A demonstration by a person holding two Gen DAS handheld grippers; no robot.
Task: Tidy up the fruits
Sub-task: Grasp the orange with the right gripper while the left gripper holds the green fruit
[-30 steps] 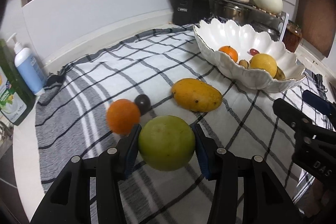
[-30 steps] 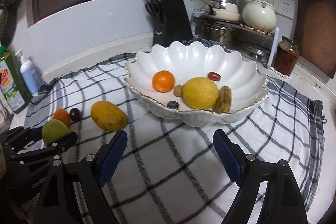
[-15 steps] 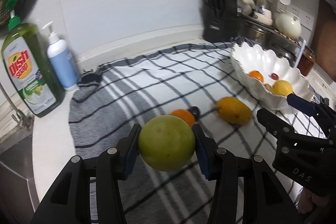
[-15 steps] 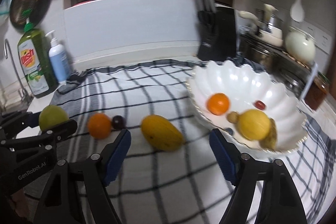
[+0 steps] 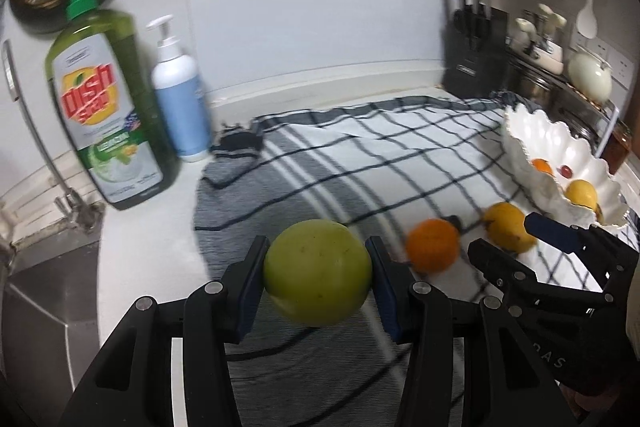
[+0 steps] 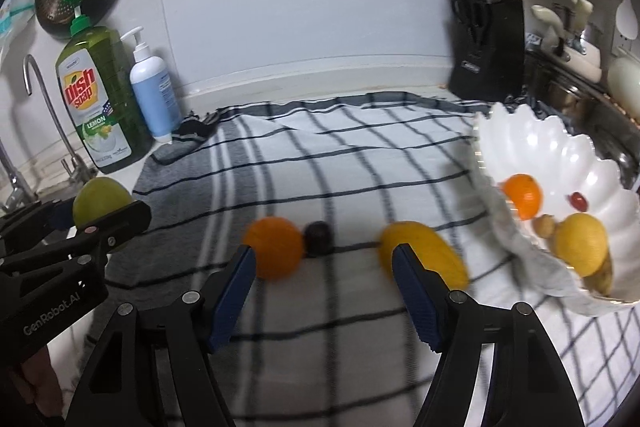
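My left gripper (image 5: 316,279) is shut on a green apple (image 5: 317,271), carried above the left end of the checked cloth; the same apple (image 6: 102,206) shows at the left of the right wrist view. My right gripper (image 6: 323,287) hangs over the cloth, its jaws closing with nothing between them. Just beyond its fingers lie an orange (image 6: 276,247), a dark plum (image 6: 319,238) and a yellow mango (image 6: 424,259). A white scalloped bowl (image 6: 532,143) at the right holds an orange, a lemon and small fruits.
A green dish-soap bottle (image 6: 98,107) and a blue pump bottle (image 6: 154,91) stand at the back left by a sink tap (image 6: 40,115). A black knife block (image 6: 488,51) stands behind the bowl. Pots crowd the far right shelf.
Both grippers have swung left across the cloth, so the bowl now lies far right and the soap bottles are near. The right jaws have narrowed. The apple stays gripped.
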